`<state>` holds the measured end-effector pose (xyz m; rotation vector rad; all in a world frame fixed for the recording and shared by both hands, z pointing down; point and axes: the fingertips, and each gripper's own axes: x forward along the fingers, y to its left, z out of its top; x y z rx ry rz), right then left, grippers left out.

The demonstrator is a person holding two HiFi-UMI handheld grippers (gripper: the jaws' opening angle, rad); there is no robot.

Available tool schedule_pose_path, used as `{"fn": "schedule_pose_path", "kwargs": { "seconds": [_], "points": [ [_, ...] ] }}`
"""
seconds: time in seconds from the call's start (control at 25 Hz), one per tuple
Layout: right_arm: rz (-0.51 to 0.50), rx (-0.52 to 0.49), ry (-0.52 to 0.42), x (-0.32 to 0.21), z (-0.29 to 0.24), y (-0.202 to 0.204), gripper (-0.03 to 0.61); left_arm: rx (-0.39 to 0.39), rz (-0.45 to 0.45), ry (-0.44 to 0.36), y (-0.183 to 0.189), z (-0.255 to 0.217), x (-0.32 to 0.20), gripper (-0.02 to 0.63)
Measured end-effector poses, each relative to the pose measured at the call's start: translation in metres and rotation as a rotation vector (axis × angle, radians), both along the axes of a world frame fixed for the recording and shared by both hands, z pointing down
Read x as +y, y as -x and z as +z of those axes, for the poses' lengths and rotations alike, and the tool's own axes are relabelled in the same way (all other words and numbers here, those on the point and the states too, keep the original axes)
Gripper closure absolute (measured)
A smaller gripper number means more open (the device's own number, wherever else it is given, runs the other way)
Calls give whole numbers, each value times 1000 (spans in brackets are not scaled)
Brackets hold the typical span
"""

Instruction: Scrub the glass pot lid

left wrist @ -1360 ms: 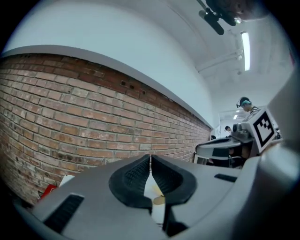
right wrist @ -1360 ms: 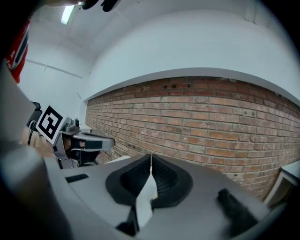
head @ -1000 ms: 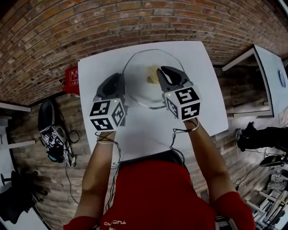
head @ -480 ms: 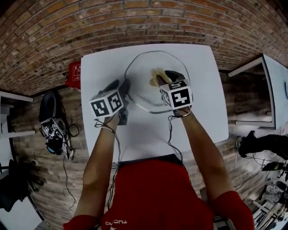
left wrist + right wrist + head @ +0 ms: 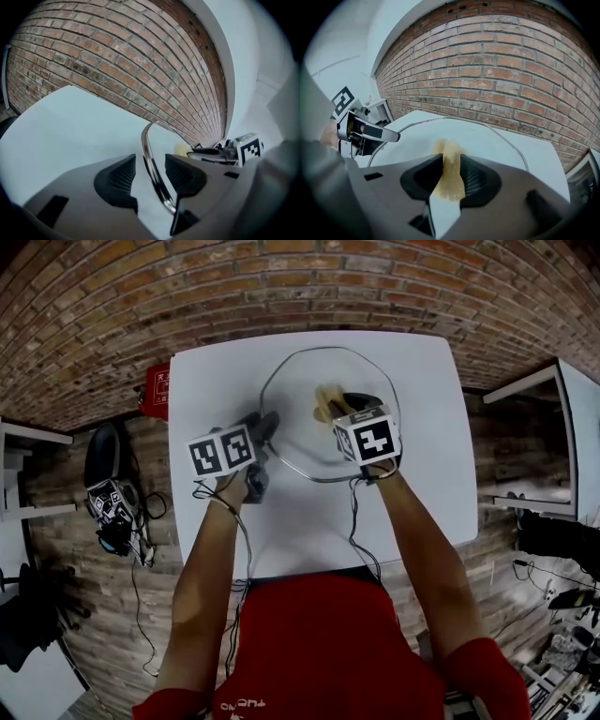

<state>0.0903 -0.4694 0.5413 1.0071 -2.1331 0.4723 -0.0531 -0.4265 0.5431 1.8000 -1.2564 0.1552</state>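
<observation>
The round glass pot lid (image 5: 302,395) lies flat on the white table (image 5: 216,371). My left gripper (image 5: 261,430) is at the lid's left edge and open; the steel rim (image 5: 152,164) runs between its pads (image 5: 117,176) with a gap on each side. My right gripper (image 5: 349,407) is over the lid's middle, jaws closing on a yellow sponge (image 5: 450,171) that stands on the glass (image 5: 501,140). The sponge (image 5: 325,401) pokes out just beyond the fingers. Each gripper sees the other: the left gripper (image 5: 370,131) and the right gripper (image 5: 220,151).
A brick wall runs behind the table's far edge. A red box (image 5: 156,390) sits on the floor left of the table, with black gear and cables (image 5: 111,514) nearer. Another white table (image 5: 581,427) stands at the right.
Both grippers dropped from near my head down to the lid. The left one now straddles the lid's rim with its jaws apart; the right one has come onto the sponge.
</observation>
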Motion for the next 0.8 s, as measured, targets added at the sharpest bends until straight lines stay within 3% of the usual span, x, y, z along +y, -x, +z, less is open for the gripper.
{"fn": "schedule_pose_path", "kwargs": {
  "seconds": [0.24,0.52,0.8],
  "points": [
    [8,21,16,2,0,2,512,12,15,8,-2,1,-1,499],
    [25,3,31,3,-14,5,528,11,12,18,-1,2,-2,509],
    [48,-118,-9,-16,-49,37,528,14,10,25,-1,2,-2,511]
  ]
}}
